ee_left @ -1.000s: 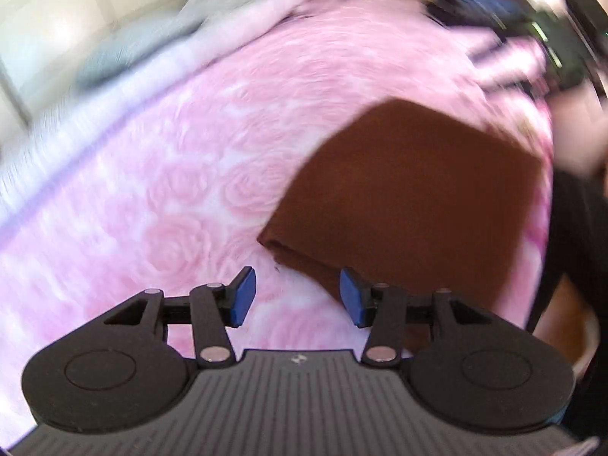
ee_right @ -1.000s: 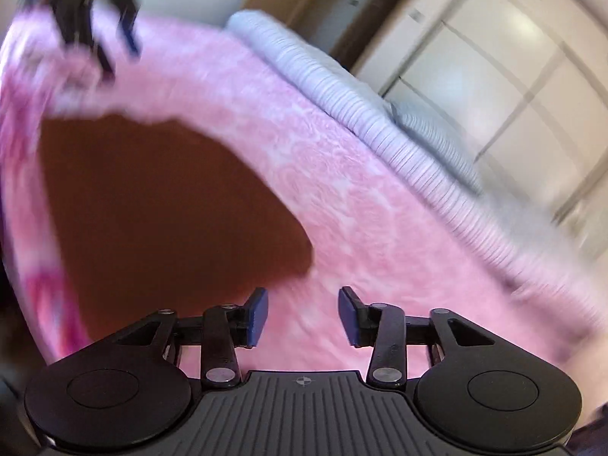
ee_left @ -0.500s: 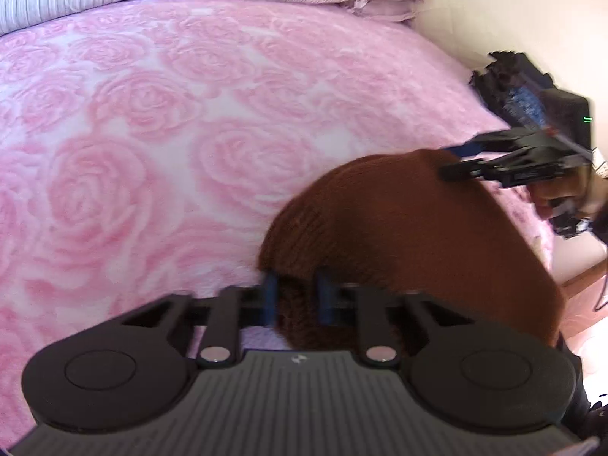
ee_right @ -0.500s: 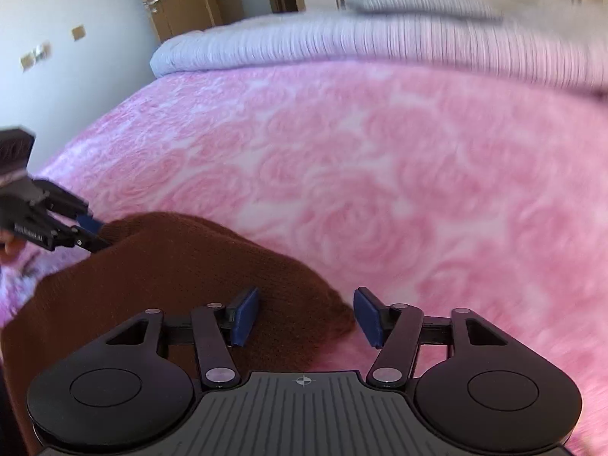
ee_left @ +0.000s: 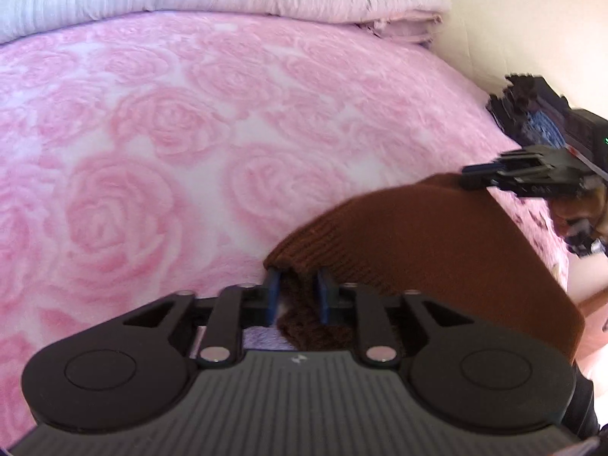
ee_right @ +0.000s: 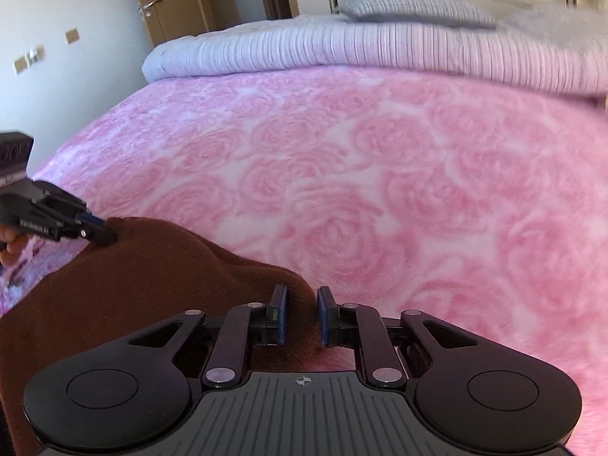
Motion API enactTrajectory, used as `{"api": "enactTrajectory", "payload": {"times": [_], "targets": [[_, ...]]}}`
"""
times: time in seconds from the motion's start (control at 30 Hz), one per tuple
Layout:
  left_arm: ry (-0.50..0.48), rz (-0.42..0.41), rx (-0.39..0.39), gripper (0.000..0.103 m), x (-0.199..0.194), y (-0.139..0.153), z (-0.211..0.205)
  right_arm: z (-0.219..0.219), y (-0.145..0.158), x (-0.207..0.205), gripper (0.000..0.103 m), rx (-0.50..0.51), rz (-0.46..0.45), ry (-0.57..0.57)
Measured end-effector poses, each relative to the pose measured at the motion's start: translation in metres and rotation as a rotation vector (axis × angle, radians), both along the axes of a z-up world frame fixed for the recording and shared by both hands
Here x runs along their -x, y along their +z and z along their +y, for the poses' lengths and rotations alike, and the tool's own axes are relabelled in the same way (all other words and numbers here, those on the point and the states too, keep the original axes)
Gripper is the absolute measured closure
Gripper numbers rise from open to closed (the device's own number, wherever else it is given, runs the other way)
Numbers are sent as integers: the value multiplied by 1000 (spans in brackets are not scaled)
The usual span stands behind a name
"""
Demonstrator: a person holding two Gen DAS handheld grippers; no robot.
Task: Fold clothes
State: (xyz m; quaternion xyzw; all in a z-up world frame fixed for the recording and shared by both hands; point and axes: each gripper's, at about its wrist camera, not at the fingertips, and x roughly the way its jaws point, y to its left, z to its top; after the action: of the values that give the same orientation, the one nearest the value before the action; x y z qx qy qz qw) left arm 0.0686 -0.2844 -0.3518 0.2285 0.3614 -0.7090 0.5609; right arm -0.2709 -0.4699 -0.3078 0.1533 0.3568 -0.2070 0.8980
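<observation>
A pink rose-patterned blanket [ee_right: 380, 197] is spread across the bed. A ribbed pale quilt [ee_right: 342, 51] is folded along its far edge, and a grey pillow [ee_right: 414, 9] is laid on top. A wooden door [ee_right: 163, 0] (handle visible) is seen beyond.

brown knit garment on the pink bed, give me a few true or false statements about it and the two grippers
1. The brown knit garment lies on a pink rose-patterned blanket. True.
2. The left gripper has nothing between its fingers. False: a corner of the garment sits between them, while its jaws are opening.
3. The right gripper has garment fabric between its fingers. True; its jaws are closing.
4. The garment is blue. False: it is brown.
5. A striped pale quilt lies folded at the bed's far end. True.
</observation>
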Motion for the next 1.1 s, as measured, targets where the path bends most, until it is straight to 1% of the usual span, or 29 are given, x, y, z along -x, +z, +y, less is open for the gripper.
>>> {"api": "enactTrajectory", "payload": {"times": [0.03, 0.1, 0.13, 0.2, 0.27, 0.33, 0.37, 0.43, 0.5, 0.53, 0.57, 0.63, 0.67, 0.7, 0.77, 0.83, 0.9, 1.0, 1.1], "targets": [[1, -32, 8, 78, 0, 5, 6, 9, 6, 0, 79, 52, 20, 8], [2, -92, 26, 78, 1, 17, 21, 37, 23, 7, 74, 148, 48, 32], [-1, -119, 40, 78, 3, 24, 32, 55, 32, 11, 73, 170, 44, 57], [-40, -184, 79, 77, 13, 38, 58, 89, 42, 20, 71, 188, 16, 122], [-115, -258, 123, 77, 30, 51, 88, 131, 48, 27, 69, 202, -3, 228], [-235, -317, 171, 71, 50, 58, 121, 174, 47, 28, 66, 244, 2, 339], [-293, -350, 192, 65, 61, 60, 138, 193, 43, 29, 65, 274, 16, 392], [-419, -427, 235, 64, 82, 58, 169, 231, 34, 27, 64, 345, 57, 493], [-514, -517, 252, 64, 103, 47, 187, 255, 24, 22, 63, 393, 92, 559], [-561, -563, 260, 64, 114, 42, 196, 261, 18, 19, 63, 401, 108, 574], [-598, -603, 265, 67, 122, 34, 200, 268, 12, 15, 63, 409, 123, 589], [-642, -683, 244, 75, 134, 17, 199, 274, 2, 8, 63, 430, 148, 596], [-646, -706, 239, 84, 136, 11, 197, 272, -1, 4, 63, 433, 161, 583], [-647, -725, 235, 87, 138, 6, 194, 270, -3, 1, 64, 431, 169, 569], [-623, -719, 237, 87, 135, 3, 188, 261, 0, -5, 65, 396, 158, 534], [-614, -715, 232, 88, 132, -2, 183, 255, 0, -9, 74, 373, 146, 518], [-638, -742, 217, 88, 132, -9, 182, 251, -3, -13, 77, 357, 144, 512], [-625, -736, 197, 88, 127, -9, 183, 253, -8, -13, 77, 352, 165, 532], [-613, -728, 176, 88, 123, -8, 193, 259, 3, -2, 77, 358, 144, 542]]}}
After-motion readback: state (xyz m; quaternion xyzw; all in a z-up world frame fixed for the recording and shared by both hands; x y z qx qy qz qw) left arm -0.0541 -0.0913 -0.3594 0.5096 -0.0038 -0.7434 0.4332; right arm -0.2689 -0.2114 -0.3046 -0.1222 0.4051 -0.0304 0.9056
